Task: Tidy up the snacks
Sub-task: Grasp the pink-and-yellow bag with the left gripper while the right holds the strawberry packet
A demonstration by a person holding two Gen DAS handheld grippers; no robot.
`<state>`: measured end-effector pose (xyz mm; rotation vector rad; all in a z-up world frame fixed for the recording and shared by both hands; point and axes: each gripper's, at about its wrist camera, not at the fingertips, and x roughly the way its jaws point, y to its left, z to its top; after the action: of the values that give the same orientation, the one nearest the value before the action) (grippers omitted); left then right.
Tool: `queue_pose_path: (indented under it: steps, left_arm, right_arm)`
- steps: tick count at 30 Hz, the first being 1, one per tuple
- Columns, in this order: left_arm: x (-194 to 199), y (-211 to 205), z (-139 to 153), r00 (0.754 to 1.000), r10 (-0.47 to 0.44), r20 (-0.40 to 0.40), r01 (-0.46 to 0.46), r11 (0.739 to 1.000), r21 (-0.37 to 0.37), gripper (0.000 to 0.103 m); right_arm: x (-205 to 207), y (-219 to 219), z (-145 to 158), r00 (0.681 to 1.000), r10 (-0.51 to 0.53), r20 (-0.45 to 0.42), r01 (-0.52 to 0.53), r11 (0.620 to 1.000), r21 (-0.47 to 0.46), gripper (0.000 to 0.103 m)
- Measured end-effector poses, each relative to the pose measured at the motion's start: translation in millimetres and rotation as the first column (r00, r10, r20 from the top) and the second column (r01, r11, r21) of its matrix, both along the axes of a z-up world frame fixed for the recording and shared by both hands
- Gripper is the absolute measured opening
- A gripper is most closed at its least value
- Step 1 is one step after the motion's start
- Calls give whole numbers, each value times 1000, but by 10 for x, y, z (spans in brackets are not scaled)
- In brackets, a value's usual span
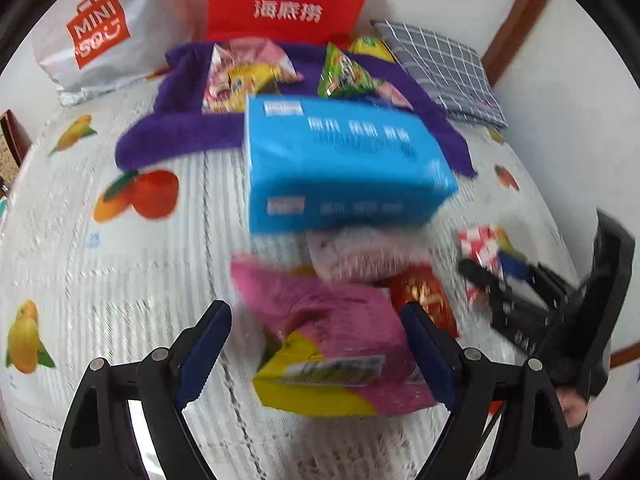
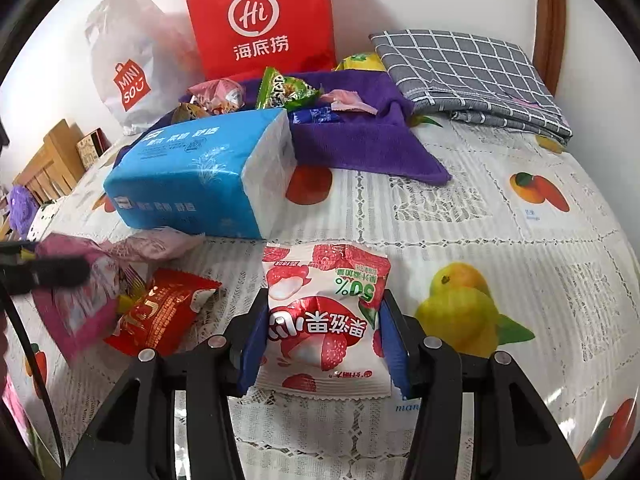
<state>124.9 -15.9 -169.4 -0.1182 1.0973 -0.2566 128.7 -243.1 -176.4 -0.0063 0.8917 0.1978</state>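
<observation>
My right gripper (image 2: 324, 340) is shut on a white and red lychee gummy packet (image 2: 324, 304), its blue pads pressing both sides just above the fruit-print tablecloth (image 2: 500, 200). In the left wrist view this gripper (image 1: 496, 276) shows at the right with the same packet (image 1: 480, 248). My left gripper (image 1: 318, 338) stands open around a blurred pink and yellow snack packet (image 1: 332, 340); its left pad is clear of the packet. Beside that lie a red packet (image 2: 160, 312) and a pale pink one (image 1: 360, 256). More snacks, among them a green packet (image 2: 284, 88), rest on a purple towel (image 2: 360, 148).
A blue tissue pack (image 2: 200, 172) lies between the towel and the loose snacks. At the back stand a red paper bag (image 2: 260, 20) and a white Miniso bag (image 2: 128, 72). A folded grey checked cloth (image 2: 468, 76) sits at the back right.
</observation>
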Motion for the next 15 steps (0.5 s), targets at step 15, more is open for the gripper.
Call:
queue_pose_path:
  steps: [15]
  left_arm:
    - [-232, 302, -60, 995, 22, 94, -8, 989, -145, 52]
  right_arm:
    - [7, -5, -15, 1000, 7, -1, -7, 1000, 5, 54]
